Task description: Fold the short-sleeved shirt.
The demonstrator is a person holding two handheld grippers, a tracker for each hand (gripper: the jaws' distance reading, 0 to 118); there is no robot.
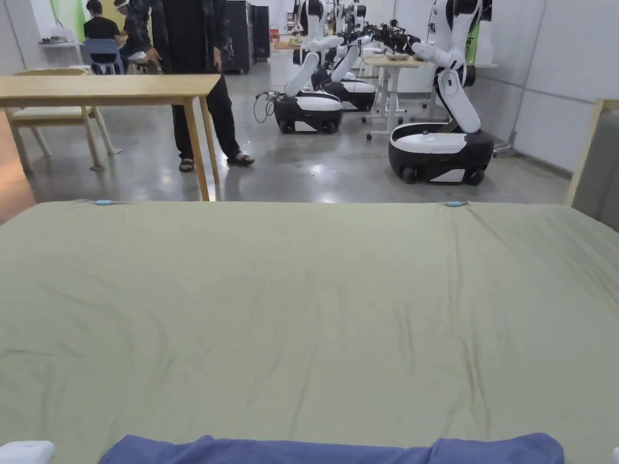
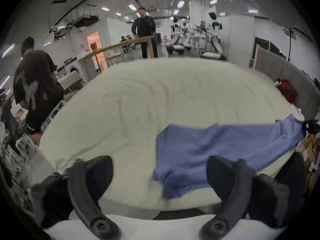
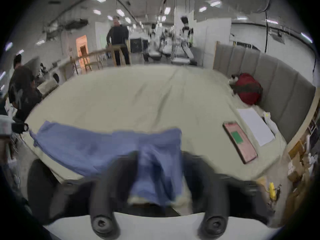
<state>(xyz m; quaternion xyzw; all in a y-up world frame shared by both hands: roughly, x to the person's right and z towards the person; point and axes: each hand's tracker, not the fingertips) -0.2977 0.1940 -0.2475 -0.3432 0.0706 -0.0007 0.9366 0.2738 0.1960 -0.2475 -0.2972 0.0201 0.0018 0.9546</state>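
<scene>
We see a wide bed covered by a pale olive-green sheet [image 1: 314, 302], lightly creased. Beyond its far edge stands a light wooden table [image 1: 109, 87], with a person in dark clothes [image 1: 193, 66] standing just behind it. Farther off on the grey polished floor [image 1: 314, 169] are white-and-black wheeled robots [image 1: 438, 142]. On the sheet's right side we find a red bundle of cloth [image 3: 248, 88] against a grey padded headboard [image 3: 277, 81], a white sheet of paper [image 3: 256, 126] and a dark-framed pink tablet [image 3: 239, 144] beside it. Another person in a black shirt [image 2: 34, 91] bends at the left.
</scene>
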